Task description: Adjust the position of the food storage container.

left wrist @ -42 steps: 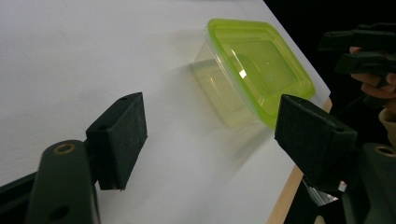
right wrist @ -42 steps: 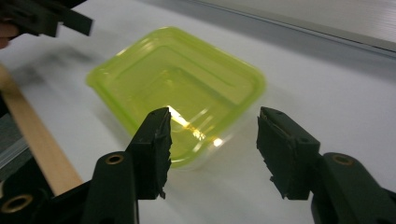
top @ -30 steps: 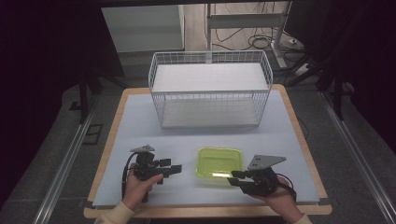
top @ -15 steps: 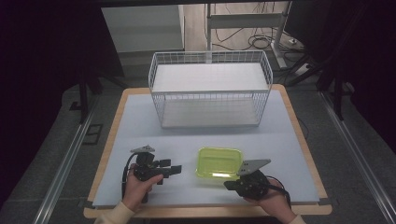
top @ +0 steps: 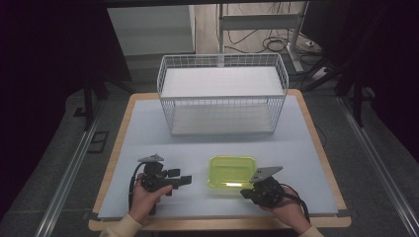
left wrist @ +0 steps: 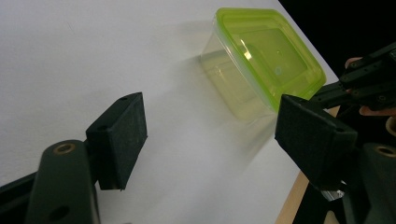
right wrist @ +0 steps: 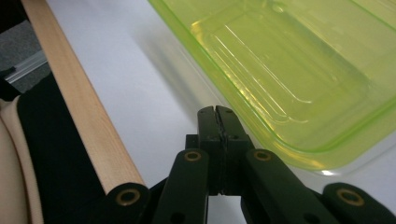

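Note:
A lime-green see-through container (top: 231, 170) with its lid on sits on the white table near the front edge. My right gripper (top: 245, 192) is at its near right corner, low over the table, jaws shut with nothing between them. In the right gripper view the closed tips (right wrist: 217, 114) lie just beside the container's rim (right wrist: 289, 70). My left gripper (top: 185, 180) rests to the left of the container, pointing at it, jaws open and empty. Its view has the pads (left wrist: 119, 140) wide apart, the container (left wrist: 261, 60) ahead and the right gripper (left wrist: 369, 84) beyond it.
A white wire basket (top: 222, 98) with a shelf stands at the back middle of the table. The table's wooden edge (right wrist: 88, 116) runs close behind my right gripper. White tabletop (top: 148, 133) lies between the basket and the grippers.
My right gripper has shifted left and lower, up to the container's near right corner. The left gripper and the container have stayed put.

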Tool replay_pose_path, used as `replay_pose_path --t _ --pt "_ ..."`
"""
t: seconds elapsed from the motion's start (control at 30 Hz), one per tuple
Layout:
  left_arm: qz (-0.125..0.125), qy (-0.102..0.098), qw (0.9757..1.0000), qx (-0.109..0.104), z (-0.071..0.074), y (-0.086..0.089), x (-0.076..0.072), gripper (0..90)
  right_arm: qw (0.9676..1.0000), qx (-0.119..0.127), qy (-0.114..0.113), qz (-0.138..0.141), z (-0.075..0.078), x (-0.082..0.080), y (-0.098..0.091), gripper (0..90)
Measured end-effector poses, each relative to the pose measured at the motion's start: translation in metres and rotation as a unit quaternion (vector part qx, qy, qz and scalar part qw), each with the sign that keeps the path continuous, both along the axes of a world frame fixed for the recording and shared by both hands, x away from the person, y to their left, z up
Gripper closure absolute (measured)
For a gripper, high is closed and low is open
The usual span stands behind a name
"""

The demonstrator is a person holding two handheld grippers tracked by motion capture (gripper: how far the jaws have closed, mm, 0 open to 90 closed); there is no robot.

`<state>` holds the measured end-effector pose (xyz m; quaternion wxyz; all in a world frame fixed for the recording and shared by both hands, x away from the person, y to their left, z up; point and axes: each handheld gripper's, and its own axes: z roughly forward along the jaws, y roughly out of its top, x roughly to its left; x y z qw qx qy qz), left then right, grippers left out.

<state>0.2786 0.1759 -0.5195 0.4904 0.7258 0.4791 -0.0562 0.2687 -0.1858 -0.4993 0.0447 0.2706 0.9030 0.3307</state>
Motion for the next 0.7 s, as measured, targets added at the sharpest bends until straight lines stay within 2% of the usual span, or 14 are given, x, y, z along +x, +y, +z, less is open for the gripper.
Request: replay_pose_path --t 0.37,0.7 --pt "-0.005 -0.002 1.0 0.005 -0.0006 0.0 -0.0001 24.5 0.9996 0.003 0.0 -0.027 -0.0008 0.0097 -0.0069 89.6" --pt "-0.002 -0.002 1.0 0.005 -0.0008 0.0022 -0.0011 24.5 0.9997 0.012 0.0 -0.019 0.0035 0.0039 -0.0093 89.6"
